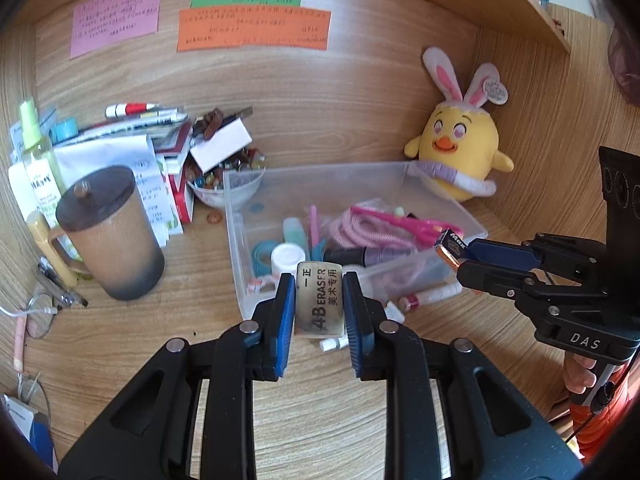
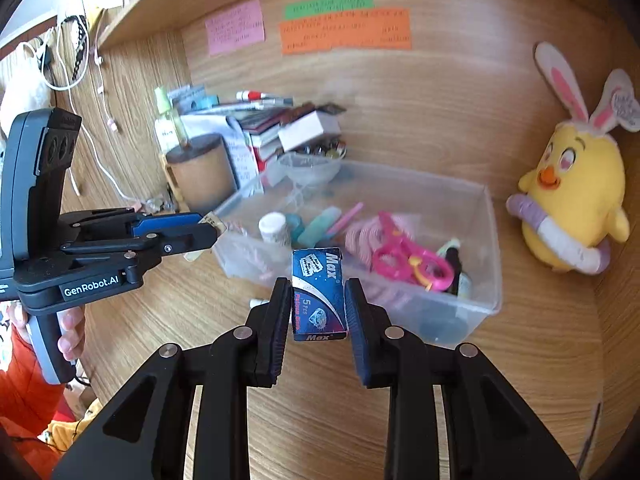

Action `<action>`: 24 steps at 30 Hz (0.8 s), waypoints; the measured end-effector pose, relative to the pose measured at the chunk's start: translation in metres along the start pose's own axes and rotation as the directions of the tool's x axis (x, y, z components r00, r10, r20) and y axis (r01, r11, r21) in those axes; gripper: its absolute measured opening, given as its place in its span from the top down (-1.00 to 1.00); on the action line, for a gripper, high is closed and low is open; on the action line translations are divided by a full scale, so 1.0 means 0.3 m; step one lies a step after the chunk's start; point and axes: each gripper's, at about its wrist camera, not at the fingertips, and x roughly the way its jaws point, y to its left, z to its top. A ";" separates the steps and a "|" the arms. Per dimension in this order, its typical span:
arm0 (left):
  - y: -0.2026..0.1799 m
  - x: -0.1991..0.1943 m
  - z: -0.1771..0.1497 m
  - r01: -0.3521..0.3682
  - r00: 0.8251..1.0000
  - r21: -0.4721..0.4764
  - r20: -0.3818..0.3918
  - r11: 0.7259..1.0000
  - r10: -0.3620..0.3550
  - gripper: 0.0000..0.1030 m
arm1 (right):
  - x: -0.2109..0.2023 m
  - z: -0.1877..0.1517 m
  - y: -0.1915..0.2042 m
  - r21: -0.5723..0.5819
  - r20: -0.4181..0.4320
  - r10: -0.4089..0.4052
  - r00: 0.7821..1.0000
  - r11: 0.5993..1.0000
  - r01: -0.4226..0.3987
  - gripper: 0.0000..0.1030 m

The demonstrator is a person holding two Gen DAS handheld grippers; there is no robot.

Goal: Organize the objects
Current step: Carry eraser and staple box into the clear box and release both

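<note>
Looking along our left gripper (image 1: 319,300), we pinch the eraser (image 1: 319,299) upright above the clear bin's (image 1: 236,216) near wall, presumably ready to drop it in. Along our right gripper (image 2: 318,300), angled downward, we clamp the blue Max box (image 2: 318,294) before the bin's near edge.

Black hand-held tongs with blue pads, orange sleeves behind

The left tongs (image 1: 319,306) and right tongs (image 2: 318,308) share black linked arms set with round silver rivets, and ribbed blue pads (image 1: 285,316) line the fingers. White lettering marks the bodies ("DAS" on one, "GenRobot.AI" on the other). Grey-and-black grips carry them, and an orange sleeve (image 2: 24,396) shows below.
</note>
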 end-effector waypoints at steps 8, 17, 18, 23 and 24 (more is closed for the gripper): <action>-0.009 -0.018 0.081 0.006 0.998 -0.008 0.057 1.000 -0.006 0.55 | -0.050 0.084 -0.021 0.006 0.084 -0.034 0.996 0.999 0.033 0.51; 0.000 0.038 0.125 0.019 0.999 -0.026 0.044 0.999 -0.018 0.55 | -0.023 0.144 -0.050 0.017 0.105 -0.082 0.991 0.997 0.081 0.51; 0.000 0.047 0.126 0.021 0.999 -0.027 0.038 0.999 -0.020 0.55 | -0.011 0.146 -0.055 0.019 0.100 -0.087 0.991 0.996 0.085 0.51; -0.001 0.106 0.122 0.026 1.000 -0.025 -0.007 0.999 -0.026 0.55 | 0.065 0.149 -0.075 0.017 0.051 -0.102 0.994 0.995 0.101 0.51; 0.000 0.117 0.122 0.025 1.000 -0.026 -0.014 0.999 -0.025 0.55 | 0.080 0.149 -0.077 0.016 0.041 -0.105 0.994 0.994 0.104 0.51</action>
